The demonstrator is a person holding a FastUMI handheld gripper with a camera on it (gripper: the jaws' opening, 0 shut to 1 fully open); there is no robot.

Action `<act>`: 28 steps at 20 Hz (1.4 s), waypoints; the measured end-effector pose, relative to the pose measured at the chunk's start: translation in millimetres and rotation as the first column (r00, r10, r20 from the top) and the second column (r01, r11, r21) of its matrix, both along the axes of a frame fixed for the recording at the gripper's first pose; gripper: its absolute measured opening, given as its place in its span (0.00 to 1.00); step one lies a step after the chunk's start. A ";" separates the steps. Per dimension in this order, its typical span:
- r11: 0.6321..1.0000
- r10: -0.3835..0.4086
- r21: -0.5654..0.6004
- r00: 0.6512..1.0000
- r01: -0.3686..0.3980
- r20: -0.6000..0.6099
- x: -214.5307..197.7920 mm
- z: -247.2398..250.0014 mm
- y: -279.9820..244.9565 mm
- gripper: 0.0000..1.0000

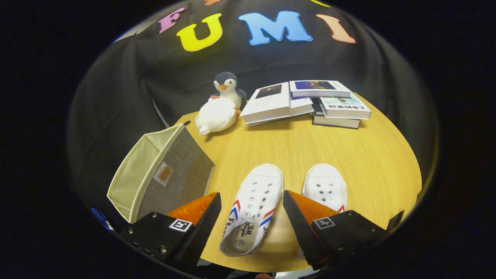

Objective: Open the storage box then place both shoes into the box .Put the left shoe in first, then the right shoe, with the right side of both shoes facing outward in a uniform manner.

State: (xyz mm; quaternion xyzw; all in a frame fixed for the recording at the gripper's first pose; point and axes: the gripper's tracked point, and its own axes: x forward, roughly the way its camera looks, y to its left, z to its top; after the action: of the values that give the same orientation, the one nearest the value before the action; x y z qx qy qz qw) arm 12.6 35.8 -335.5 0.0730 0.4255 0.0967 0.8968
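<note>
Two white canvas shoes stand side by side on the round wooden table (348,155), toes pointing away from me. The left shoe (254,205), with red and blue stripes on its sides, lies between my fingers but they do not touch it. The right shoe (324,188) is partly hidden behind my right finger. A grey fabric storage box (170,174) with a cream lining stands at the table's left edge, its open mouth facing left and away. My gripper (252,203) is open, held above the left shoe.
A plush penguin (229,87) and a white plush duck (215,116) sit at the far side of the table. Beside them lies a pile of books (310,102), one of them open. Bare wood stretches between the shoes and the books.
</note>
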 end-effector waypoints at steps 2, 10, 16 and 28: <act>1.000 -0.003 -0.012 0.999 0.002 -0.037 -3.4 -13.7 -3.6 0.98; 0.999 -0.012 -0.045 0.989 0.006 -0.147 -15.8 -54.0 -12.4 0.98; 0.999 -0.028 -0.038 0.979 0.021 -0.200 -22.2 -69.8 -12.5 0.70; 0.992 -0.069 0.086 0.957 0.097 -0.281 -28.5 -70.3 2.7 0.30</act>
State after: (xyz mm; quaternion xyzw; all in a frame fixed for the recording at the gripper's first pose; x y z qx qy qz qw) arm -15.9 38.5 -405.8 0.1479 0.5381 0.0686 0.8270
